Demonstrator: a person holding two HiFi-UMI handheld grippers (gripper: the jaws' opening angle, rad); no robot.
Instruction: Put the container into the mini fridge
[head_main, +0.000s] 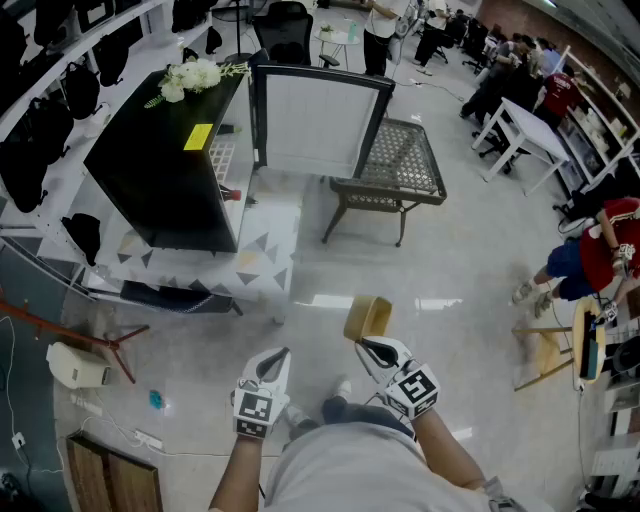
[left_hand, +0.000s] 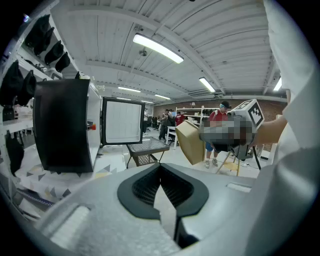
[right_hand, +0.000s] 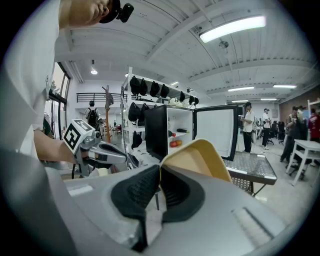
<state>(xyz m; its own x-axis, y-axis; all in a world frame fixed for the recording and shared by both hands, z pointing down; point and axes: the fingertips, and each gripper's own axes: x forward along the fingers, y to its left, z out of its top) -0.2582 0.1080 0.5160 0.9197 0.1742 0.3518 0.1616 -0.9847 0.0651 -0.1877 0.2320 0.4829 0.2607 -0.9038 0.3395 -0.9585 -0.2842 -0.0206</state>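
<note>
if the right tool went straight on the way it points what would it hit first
Likely the front of the open mini fridge; the container in the right tool leads. Depth unclear.

Tan container (head_main: 367, 318), black fridge (head_main: 160, 170)

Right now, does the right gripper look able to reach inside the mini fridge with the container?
Probably not from here. The right gripper holds the container, but the mini fridge stands well ahead across open floor. Its door is swung open and nothing blocks the way, so stepping closer should do.
</note>
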